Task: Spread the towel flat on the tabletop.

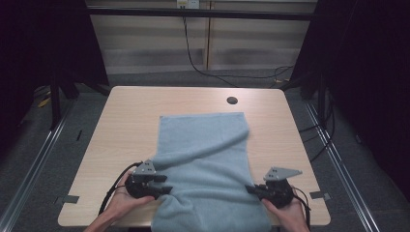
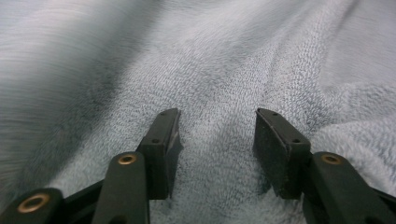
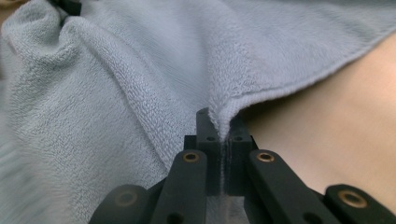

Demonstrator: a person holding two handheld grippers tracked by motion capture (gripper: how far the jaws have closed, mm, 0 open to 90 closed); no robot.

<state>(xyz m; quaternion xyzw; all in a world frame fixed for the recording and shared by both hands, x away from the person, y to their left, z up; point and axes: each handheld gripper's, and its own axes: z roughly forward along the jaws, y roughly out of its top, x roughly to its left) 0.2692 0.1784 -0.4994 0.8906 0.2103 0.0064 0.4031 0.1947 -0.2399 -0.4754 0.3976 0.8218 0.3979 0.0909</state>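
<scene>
A pale grey-blue terry towel [image 1: 205,164] lies lengthwise down the middle of the light wooden table [image 1: 125,121], its far end flat and its near end rumpled and hanging over the table's near edge. A dark round cable hole [image 1: 232,100] sits in the tabletop just beyond the towel's far right corner.

The right gripper [image 1: 255,189] is at the towel's near right edge. In the right gripper view its jaws are pressed together on a pinched fold of that hem [image 3: 223,122], the cloth rising in a ridge from between the pads.

The left gripper [image 1: 164,186] is at the towel's near left edge. In the left gripper view its jaws [image 2: 217,140] stand apart over the towel's pile, cloth lying between them with neither pad pressing on it.
</scene>
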